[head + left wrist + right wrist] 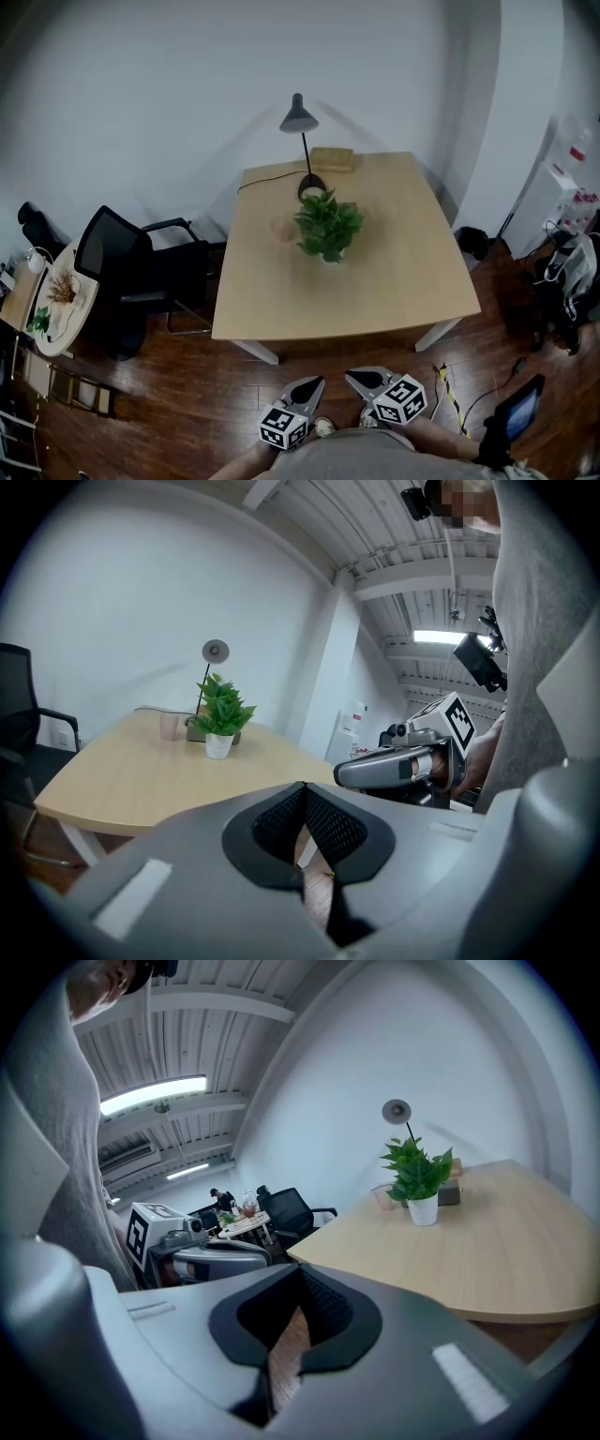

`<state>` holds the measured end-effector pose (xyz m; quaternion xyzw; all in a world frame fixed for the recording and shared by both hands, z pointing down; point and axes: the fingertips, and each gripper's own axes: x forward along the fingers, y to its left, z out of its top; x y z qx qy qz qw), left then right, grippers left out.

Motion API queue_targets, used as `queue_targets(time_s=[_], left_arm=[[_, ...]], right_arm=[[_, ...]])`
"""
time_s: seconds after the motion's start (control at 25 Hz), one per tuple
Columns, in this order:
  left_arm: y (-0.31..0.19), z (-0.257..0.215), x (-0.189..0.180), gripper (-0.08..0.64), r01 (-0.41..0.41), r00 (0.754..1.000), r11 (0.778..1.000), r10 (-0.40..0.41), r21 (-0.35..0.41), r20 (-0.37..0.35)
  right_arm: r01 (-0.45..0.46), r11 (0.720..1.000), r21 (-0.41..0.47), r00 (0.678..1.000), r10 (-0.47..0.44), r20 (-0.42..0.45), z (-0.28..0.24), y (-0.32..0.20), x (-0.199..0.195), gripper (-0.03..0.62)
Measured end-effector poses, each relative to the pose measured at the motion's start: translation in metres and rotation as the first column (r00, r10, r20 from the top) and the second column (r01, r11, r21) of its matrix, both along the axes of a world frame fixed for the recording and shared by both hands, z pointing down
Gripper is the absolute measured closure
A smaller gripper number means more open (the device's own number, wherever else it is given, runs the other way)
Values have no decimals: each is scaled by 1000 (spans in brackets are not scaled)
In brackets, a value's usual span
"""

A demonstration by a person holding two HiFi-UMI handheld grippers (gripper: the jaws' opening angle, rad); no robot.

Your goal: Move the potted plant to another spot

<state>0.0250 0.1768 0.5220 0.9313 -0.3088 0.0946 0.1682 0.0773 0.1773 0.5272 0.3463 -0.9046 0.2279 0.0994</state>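
A leafy green potted plant [327, 228] in a small white pot stands near the middle of the light wooden table [375, 291]; it also shows in the left gripper view [221, 722] and the right gripper view [418, 1177]. Both grippers are held close to the person's body, short of the table's near edge and far from the plant. My left gripper [311, 384] is shut with nothing in it, jaw tips touching [302, 786]. My right gripper [358, 379] is likewise shut and empty [300, 1269]. Each gripper sees the other beside it.
A black desk lamp [301, 141], a clear cup [281, 228] and a small brown box [332, 158] stand behind the plant. A black office chair [131, 272] sits left of the table, a round side table [62, 298] further left. Cables and gear lie at right [562, 272].
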Motion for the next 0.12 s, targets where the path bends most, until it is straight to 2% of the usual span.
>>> queue_targets(time_s=[0.12], left_arm=[[-3, 2, -5, 560, 16, 1000, 1000, -16, -5, 0]], right_arm=[[10, 1000, 1, 1000, -10, 0, 1, -2, -4, 588]])
